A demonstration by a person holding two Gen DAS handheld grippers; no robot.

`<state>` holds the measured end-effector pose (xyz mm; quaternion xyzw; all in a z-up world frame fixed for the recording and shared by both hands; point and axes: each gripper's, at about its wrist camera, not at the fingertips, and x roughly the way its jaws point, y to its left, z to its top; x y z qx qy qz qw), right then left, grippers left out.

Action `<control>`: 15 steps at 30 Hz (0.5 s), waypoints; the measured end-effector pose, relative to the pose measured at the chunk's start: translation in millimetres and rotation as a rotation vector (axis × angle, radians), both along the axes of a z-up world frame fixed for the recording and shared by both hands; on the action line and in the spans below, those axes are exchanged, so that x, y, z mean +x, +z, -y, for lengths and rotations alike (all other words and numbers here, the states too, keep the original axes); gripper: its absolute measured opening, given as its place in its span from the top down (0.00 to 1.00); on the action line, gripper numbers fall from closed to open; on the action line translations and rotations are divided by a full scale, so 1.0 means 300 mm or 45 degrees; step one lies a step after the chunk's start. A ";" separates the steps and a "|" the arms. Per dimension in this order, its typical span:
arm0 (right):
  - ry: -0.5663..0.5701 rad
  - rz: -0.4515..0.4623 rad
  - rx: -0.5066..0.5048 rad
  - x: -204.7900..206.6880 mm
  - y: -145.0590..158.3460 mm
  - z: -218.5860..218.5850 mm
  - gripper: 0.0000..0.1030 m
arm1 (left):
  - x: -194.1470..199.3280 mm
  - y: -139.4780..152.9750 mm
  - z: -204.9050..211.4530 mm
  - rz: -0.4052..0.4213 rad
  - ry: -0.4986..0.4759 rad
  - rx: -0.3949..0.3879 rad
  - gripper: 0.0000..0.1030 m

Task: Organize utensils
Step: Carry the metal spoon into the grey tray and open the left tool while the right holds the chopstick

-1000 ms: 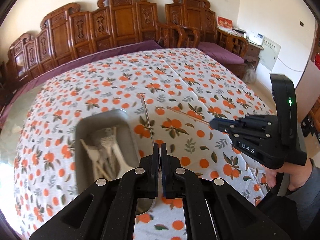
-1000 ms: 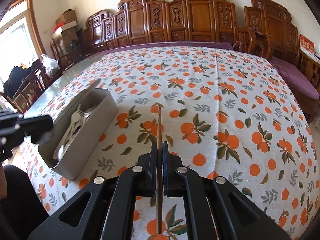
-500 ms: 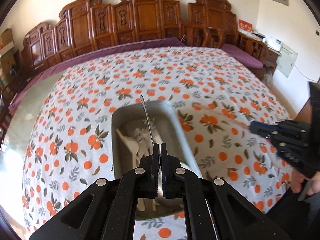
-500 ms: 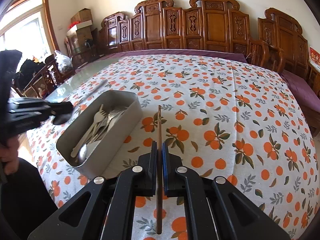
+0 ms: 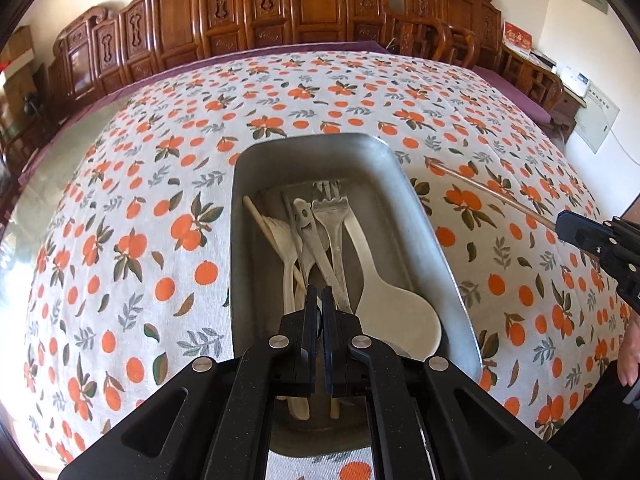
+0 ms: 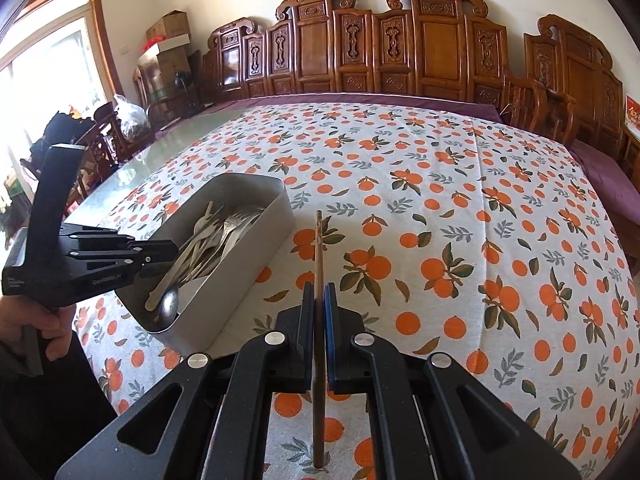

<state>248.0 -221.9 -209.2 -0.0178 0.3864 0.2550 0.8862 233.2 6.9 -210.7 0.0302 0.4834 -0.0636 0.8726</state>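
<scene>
While the left gripper hangs low over the near end of the metal tin, its jaws stand slightly parted, and I cannot tell whether anything is pinched between them; the fingers hide the gap. To the right of the tin, the right gripper is clamped on a single brown chopstick, which pokes forward past the fingertips and also trails back beneath them, held above the tablecloth. Judging by this, the sorting is nearly finished: the tin already carries the heap, and no loose utensil shows on the cloth around it, so the chopstick looks like the main piece left to bring over. Inside the tin lie pale forks, a broad white spoon and a light wooden stick, jumbled lengthwise. Beyond the tin stand carved wooden chairs.
</scene>
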 end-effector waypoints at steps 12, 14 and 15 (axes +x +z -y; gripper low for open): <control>-0.003 -0.014 0.014 0.012 0.021 -0.057 0.94 | -0.001 0.028 -0.030 0.013 0.032 -0.057 0.99; 0.002 -0.006 0.025 0.013 0.038 -0.077 0.94 | -0.006 0.045 -0.042 0.027 0.036 -0.077 0.99; 0.004 -0.003 0.030 0.014 0.046 -0.089 0.94 | -0.009 0.054 -0.048 0.036 0.038 -0.081 0.98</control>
